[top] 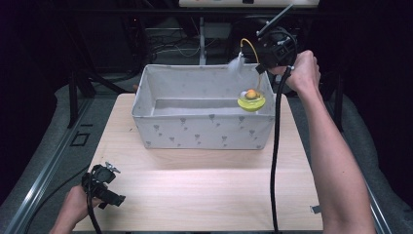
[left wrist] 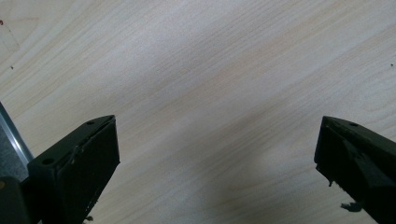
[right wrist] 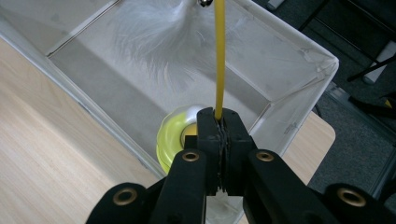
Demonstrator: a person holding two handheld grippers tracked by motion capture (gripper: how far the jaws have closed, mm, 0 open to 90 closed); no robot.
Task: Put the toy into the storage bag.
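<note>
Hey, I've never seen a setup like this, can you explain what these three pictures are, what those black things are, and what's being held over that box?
A person sits at a wooden table with a hand-held gripper in each hand. The high view looks down from above; the other two pictures come from small cameras riding on each gripper, looking along its black fingers.

The left gripper rests low over bare wood, fingers wide apart, holding nothing. The right gripper is shut on a thin yellow wand, part of a cat toy: a white feather at one end, a yellow-green round base at the other. It hangs over the right end of a grey fabric box standing on the table.
</note>
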